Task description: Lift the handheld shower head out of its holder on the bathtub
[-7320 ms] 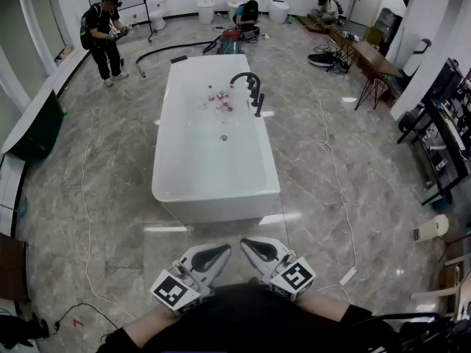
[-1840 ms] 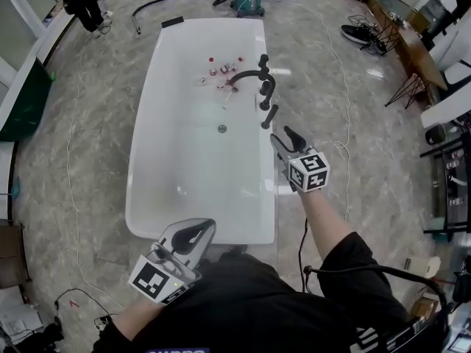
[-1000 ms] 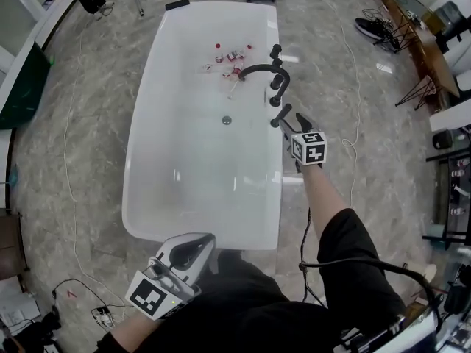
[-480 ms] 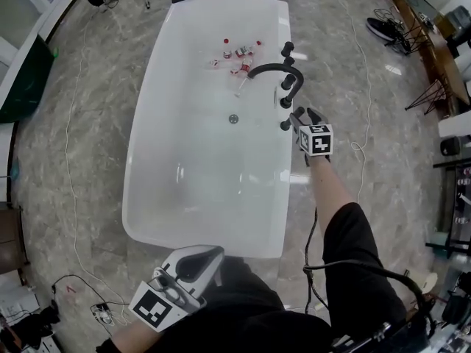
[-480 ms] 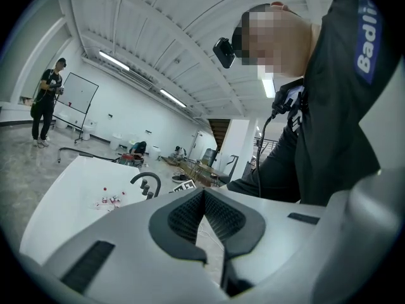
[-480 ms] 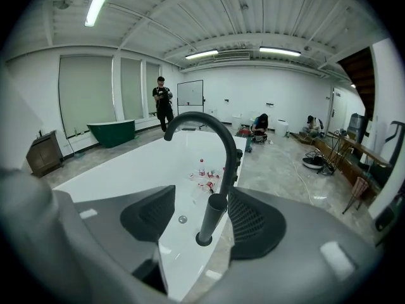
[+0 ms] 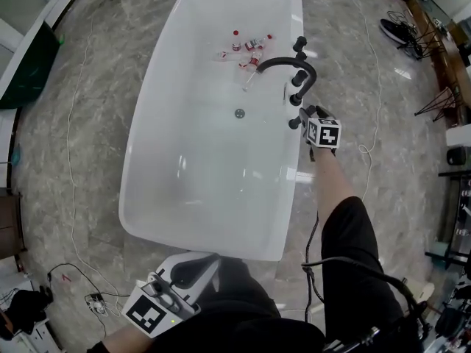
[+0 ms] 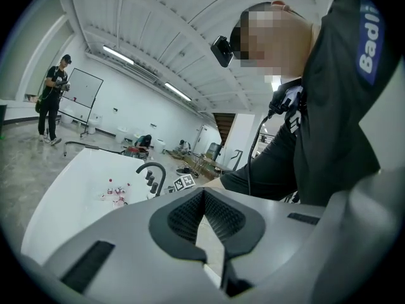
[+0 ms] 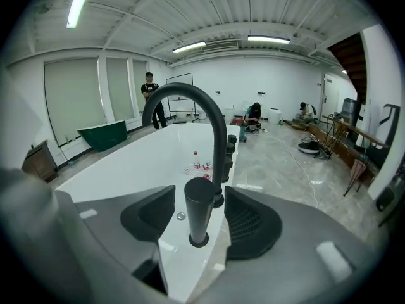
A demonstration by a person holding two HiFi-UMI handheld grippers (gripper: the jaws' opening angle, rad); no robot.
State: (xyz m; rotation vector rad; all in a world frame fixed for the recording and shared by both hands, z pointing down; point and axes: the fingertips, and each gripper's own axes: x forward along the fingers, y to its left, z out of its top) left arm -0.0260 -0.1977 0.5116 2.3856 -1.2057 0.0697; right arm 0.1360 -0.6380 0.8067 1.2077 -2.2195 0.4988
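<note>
Our right hand-held gripper (image 9: 199, 190) sits at the right-hand rim of the bathtub (image 7: 283, 197), jaws apart and set either side of the shower head (image 9: 199, 211). That is a dark upright cylinder standing in its holder on the rim, just in front of the curved faucet (image 9: 190, 94). We see a gap between each pad and the cylinder, so nothing is clamped yet. Our left hand-held gripper (image 8: 204, 198) hangs low by our body at the near end of the tub, jaws together with nothing between them.

We judge the step in hand to be the end of the approach; the lift has not begun. The next move calls for closing the jaws squarely on the cylinder, then drawing it straight up along its own axis so it clears the holder without jamming. Some care is due for a hose below, which we cannot see.

The right gripper view shows what matters here — the cylinder centred between the open jaws, its base seated in the ring. From the head view it is only a small dark knob beside the marker cube, but that view gives the layout: the drain (image 7: 239, 113) and the small bottles (image 7: 246, 50) lying in the tub. The left gripper view shows the faucet only small and far off.
</note>
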